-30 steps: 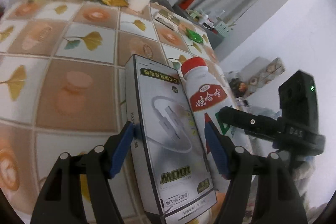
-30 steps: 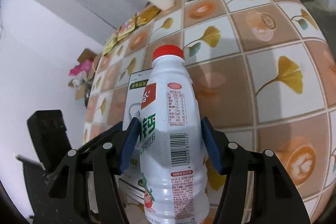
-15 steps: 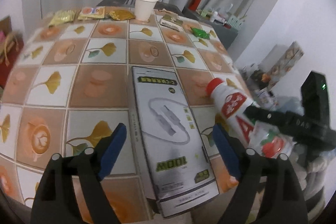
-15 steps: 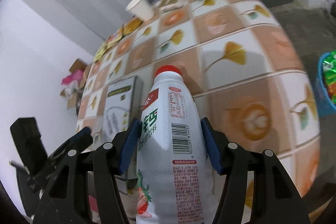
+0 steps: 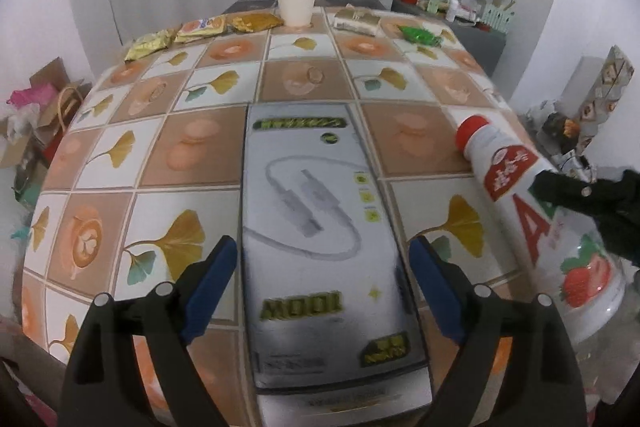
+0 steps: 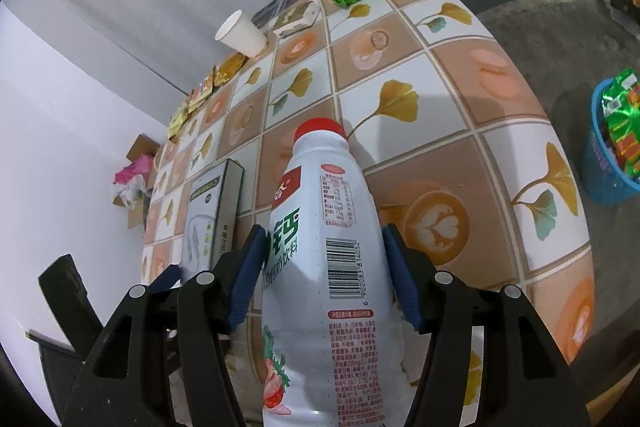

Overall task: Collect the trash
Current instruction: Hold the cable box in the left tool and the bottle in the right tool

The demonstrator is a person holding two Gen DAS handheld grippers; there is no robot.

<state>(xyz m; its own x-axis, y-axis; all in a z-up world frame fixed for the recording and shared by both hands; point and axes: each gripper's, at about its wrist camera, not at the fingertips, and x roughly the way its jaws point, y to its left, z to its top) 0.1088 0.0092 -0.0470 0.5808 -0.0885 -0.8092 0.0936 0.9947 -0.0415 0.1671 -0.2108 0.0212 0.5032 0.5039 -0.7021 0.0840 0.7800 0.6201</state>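
The white drink bottle with a red cap is pinched at its waist between the blue pads of the right claw, held tilted over the near edge of the tabletop. Just beside the bottle, the grey cable box is seen lying flat on the tabletop, between the pads of the left claw; those jaws are opening, and a gap is seen between the pads and the box's sides. Beyond the box, at the far edge, a white paper cup is stood upright, flanked by yellow snack wrappers on one side and a green wrapper on the other. A blue basket holding green wrappers is seen on the floor, well apart from the bottle
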